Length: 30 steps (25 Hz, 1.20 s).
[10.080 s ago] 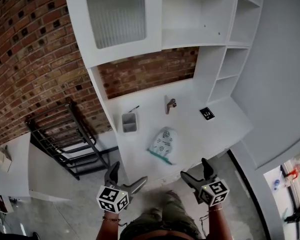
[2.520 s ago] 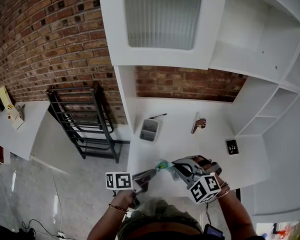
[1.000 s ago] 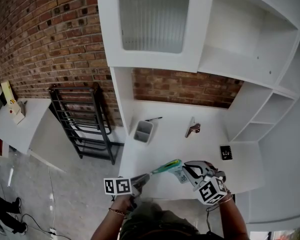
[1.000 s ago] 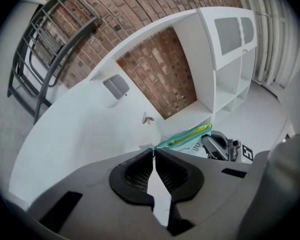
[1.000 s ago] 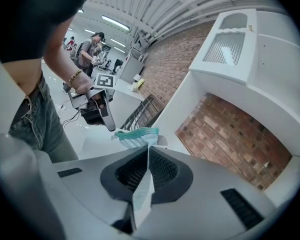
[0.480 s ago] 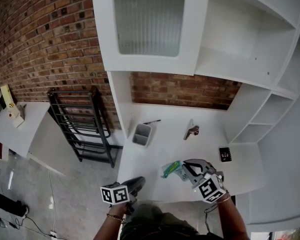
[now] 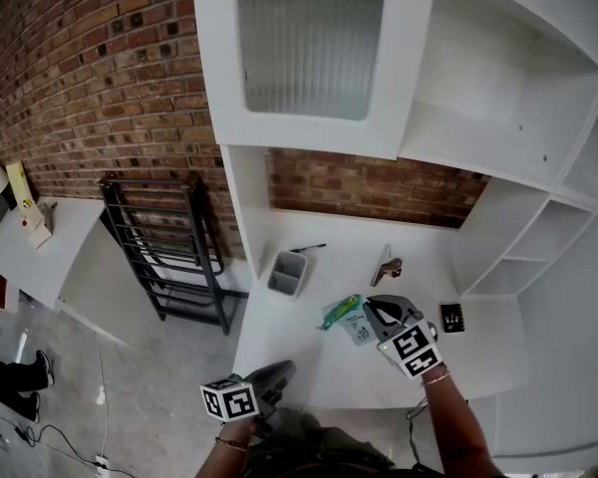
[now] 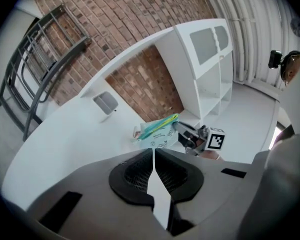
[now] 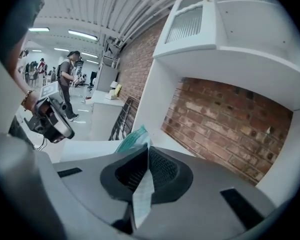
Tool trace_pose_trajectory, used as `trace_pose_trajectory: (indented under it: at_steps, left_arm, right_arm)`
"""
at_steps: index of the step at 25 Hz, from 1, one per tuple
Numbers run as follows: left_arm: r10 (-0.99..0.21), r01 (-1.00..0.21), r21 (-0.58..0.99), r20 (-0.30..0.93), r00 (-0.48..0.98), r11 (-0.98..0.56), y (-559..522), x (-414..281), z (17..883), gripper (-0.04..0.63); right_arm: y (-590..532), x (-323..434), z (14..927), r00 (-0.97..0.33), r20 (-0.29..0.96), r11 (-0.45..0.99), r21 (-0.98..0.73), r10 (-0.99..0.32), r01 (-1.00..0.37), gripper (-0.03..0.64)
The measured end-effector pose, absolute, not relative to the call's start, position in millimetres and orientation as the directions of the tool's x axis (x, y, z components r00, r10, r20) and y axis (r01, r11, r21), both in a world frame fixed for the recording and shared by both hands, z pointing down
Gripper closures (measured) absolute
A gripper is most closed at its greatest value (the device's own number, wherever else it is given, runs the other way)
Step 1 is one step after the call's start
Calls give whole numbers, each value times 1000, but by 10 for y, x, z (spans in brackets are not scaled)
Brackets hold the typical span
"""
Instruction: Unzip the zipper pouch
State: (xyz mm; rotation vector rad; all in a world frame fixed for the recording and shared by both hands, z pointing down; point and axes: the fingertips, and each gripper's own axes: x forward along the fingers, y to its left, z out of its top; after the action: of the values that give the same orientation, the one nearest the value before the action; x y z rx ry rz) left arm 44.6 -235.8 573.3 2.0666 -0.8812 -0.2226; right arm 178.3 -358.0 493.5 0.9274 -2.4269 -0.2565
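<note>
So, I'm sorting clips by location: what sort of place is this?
Likely a workshop or lab: a white desk with shelves against a brick wall, a black metal rack, and people standing under strip lights.

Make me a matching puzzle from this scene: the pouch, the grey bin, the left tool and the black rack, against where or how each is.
1 zipper pouch
2 grey bin
3 left tool
4 black rack

A shut, holding nothing
B on the floor beside the desk
C pinched in the right tool
D standing on the desk, untouched

Pairs: 1-C, 2-D, 3-A, 4-B.
</note>
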Motion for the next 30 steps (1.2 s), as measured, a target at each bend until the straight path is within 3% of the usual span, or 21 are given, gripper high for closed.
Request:
trace_pose_trajectory:
  at_steps: [8,17,30]
  left_arm:
    - [-680,-600,690,213,702,-404,-2411,365,5690,586]
    - [-676,-682,552,263,689,-480,-2358,370,5715,586]
    - [-651,-694,484,290,702,-532,-2458,441,5715,586]
  right_arm:
    - [-4196,1702,5106,-582,409,699,249,-703,-670,609]
    - [-4671,1898,5593,-537,424,555,-90,-730,-827,609]
    - [-4361,2411,6112,-442,506,478,-66,-740,-876,609]
